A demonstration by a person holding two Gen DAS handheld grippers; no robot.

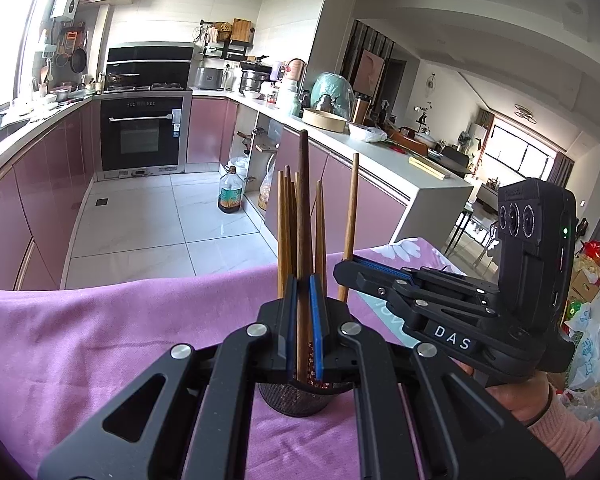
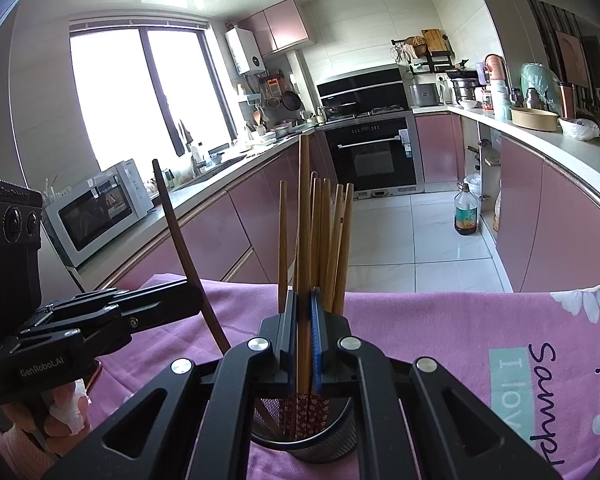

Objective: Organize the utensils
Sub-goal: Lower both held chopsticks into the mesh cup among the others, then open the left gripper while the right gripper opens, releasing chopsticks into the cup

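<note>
Left gripper [image 1: 303, 326] clamped tight, right gripper [image 2: 304, 340] clamped tight, both angled slightly downward

You are in a home kitchen: beyond the jaws stand pink cabinets [image 2: 239, 216], a built-in oven [image 2: 376, 156] under a range hood [image 2: 360, 84], a microwave [image 2: 95, 212] to their left, and a cluttered counter [image 1: 340, 136].

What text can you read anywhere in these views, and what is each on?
"DAS": white label on the right hand-held gripper.
"GenRobot.AI": body of the left hand-held gripper.
"GenRobot": its camera housing, faint.
"I lov" and "Samp": purple cloth, partly cut off.
Oven panel and oil bottle label: too small to read.
</note>
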